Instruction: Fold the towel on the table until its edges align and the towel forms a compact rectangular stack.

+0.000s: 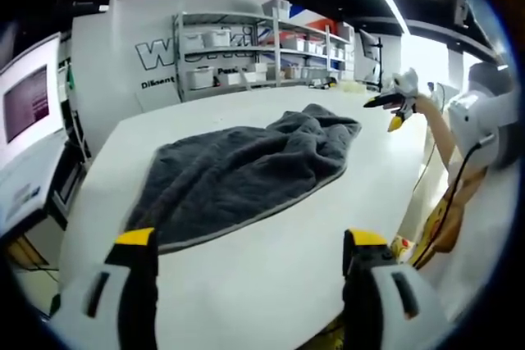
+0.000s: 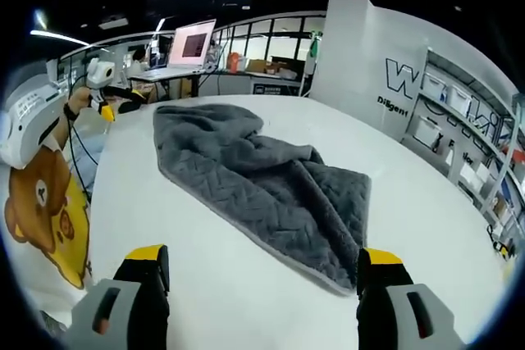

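Nearest the lens in the left gripper view, the left claw (image 1: 250, 280) stands with its 2 yellow-tipped jaws spread wide over bare bench, gripping nothing; the right claw (image 2: 261, 288) in the right gripper view is just as wide open and just as empty, its right jaw close beside the towel's near corner. The towel (image 1: 246, 171) lies loosely spread across the middle of the white bench (image 1: 271, 276), dark grey with a quilted pattern and a paler bound edge, rumpled into soft folds at one end and flatter at the other. It looks limp, fairly thick and light: it should drape and sag rather than hold a shape, and probably drags a little on the smooth top. The bound hem at the corners looks the best place to pinch, 1 corner per claw. Beyond the bench stand shelving (image 1: 271, 51) with white bins and a monitor (image 2: 190, 43).
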